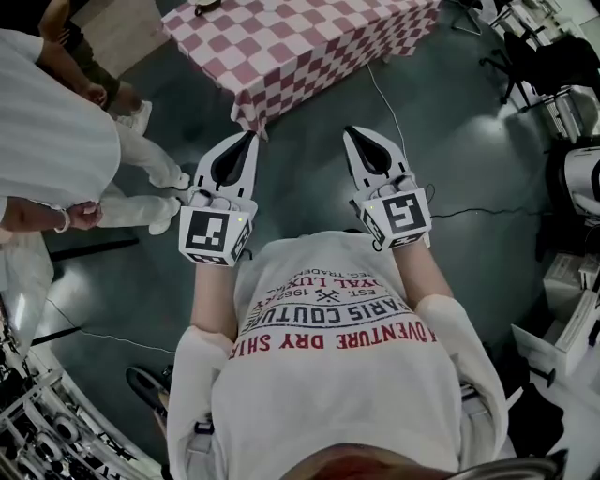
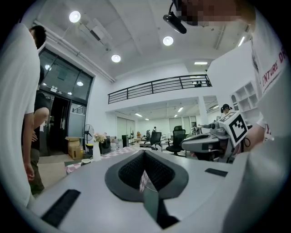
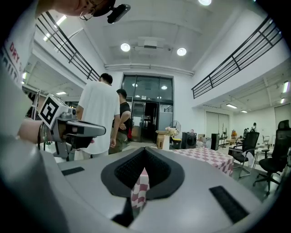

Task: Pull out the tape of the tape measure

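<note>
I hold both grippers out level in front of my chest, side by side and well apart, both aimed toward 12 o'clock. The left gripper (image 1: 251, 137) sits at 9 o'clock of the right gripper (image 1: 350, 131). Each one's marker cube (image 1: 214, 234) faces up at me.

In the left gripper view the fingers (image 2: 125, 173) are pressed together at the tips with nothing between them. The right gripper view shows the same: its fingers (image 3: 161, 170) meet tip to tip and pinch nothing. Through the slit under the tips I see only a strip of red-and-white check.

That check belongs to the cloth on the table (image 1: 309, 37), which stands at 12 o'clock, well beyond both sets of tips. A small dark thing (image 1: 204, 6) lies on its far edge at about 11 o'clock, cut off by the frame. I cannot tell whether it is the tape measure, and I cannot pick the tape measure out in any view.

Two bystanders (image 1: 47, 122) stand at 9 to 10 o'clock on the dark floor (image 1: 450, 141). A thin cable (image 1: 392, 111) runs across the floor from the table toward 3 o'clock.
</note>
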### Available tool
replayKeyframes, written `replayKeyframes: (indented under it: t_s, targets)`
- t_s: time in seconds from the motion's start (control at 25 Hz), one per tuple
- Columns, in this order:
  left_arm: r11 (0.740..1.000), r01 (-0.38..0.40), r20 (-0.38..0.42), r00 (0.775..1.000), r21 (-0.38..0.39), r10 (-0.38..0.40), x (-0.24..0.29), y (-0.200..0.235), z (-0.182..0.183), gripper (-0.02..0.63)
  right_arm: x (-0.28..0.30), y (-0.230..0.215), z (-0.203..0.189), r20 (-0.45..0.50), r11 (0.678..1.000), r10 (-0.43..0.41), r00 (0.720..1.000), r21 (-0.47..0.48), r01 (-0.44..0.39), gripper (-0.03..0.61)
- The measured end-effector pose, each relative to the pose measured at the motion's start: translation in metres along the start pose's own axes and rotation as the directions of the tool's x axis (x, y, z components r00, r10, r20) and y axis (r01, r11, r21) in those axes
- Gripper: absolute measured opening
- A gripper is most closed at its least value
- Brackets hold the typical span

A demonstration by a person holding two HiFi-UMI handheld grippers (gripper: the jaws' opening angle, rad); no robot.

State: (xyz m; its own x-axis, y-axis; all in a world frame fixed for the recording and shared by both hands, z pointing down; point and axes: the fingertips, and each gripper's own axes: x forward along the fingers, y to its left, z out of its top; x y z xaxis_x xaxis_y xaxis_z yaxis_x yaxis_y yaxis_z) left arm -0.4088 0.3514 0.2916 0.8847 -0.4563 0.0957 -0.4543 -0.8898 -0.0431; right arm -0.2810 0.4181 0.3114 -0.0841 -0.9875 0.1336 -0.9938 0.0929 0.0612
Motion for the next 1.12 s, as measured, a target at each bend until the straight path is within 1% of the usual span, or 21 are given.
replayKeyframes:
  t_s: [0.12, 0.16, 0.2, 0.24, 0.28, 0.36, 0.52, 0.64, 0.76, 0.92, 1.04, 1.12]
  targets:
    - [1.000, 0.011, 0.013, 1.000, -0.010, -0.011, 0.005, -0.003, 0.002, 0.014, 0.000, -0.007, 0.002, 0.026, 0.999, -0.015, 1.000, 0.037, 0.014, 0.028]
    - [1.000, 0.010, 0.016, 1.000, -0.016, -0.009, 0.008, -0.003, 0.002, 0.030, 0.000, -0.011, 0.002, 0.028, 0.999, -0.028, 0.999, 0.036, 0.027, 0.049]
    - [1.000, 0.009, 0.016, 1.000, -0.022, -0.008, 0.011, -0.003, 0.003, 0.102, 0.001, -0.015, 0.002, 0.027, 0.999, -0.040, 0.999, 0.029, 0.039, 0.128]
    - [1.000, 0.011, 0.011, 1.000, -0.025, -0.011, 0.014, -0.003, 0.002, 0.212, 0.002, -0.020, 0.002, 0.026, 0.999, -0.049, 0.998, 0.022, 0.049, 0.190]
    - [1.000, 0.015, 0.004, 1.000, -0.024, -0.015, 0.017, -0.003, 0.001, 0.265, 0.003, -0.026, 0.002, 0.024, 0.998, -0.058, 0.998, 0.017, 0.058, 0.190]
    - [1.000, 0.016, -0.014, 1.000, -0.020, -0.016, 0.024, -0.004, -0.002, 0.265, 0.005, -0.036, 0.000, 0.015, 0.998, -0.064, 0.998, 0.016, 0.064, 0.190]
    - [1.000, -0.007, -0.036, 0.999, -0.022, 0.006, 0.045, -0.004, -0.007, 0.265, 0.017, -0.060, -0.009, 0.005, 0.998, -0.045, 0.999, 0.035, 0.045, 0.192]
    - [0.999, -0.046, -0.062, 0.997, -0.016, 0.045, 0.072, 0.003, -0.016, 0.265, 0.039, -0.085, -0.021, -0.002, 0.999, -0.010, 1.000, 0.049, 0.010, 0.192]
    - [0.996, -0.091, -0.080, 0.993, -0.016, 0.089, 0.107, 0.009, -0.024, 0.265, 0.065, -0.119, -0.032, -0.006, 0.997, 0.032, 0.999, 0.069, -0.031, 0.191]
    - [0.982, -0.188, -0.098, 0.978, -0.018, 0.185, 0.165, 0.018, -0.022, 0.265, 0.105, -0.173, -0.035, -0.006, 0.990, 0.116, 0.993, 0.077, -0.115, 0.191]
    - [0.965, -0.260, -0.107, 0.961, -0.025, 0.256, 0.212, 0.022, -0.016, 0.265, 0.134, -0.216, -0.032, -0.011, 0.978, 0.193, 0.981, 0.078, -0.191, 0.190]
    - [0.955, -0.295, -0.112, 0.950, -0.030, 0.290, 0.242, 0.023, -0.013, 0.265, 0.151, -0.241, -0.032, -0.018, 0.968, 0.242, 0.970, 0.073, -0.240, 0.191]
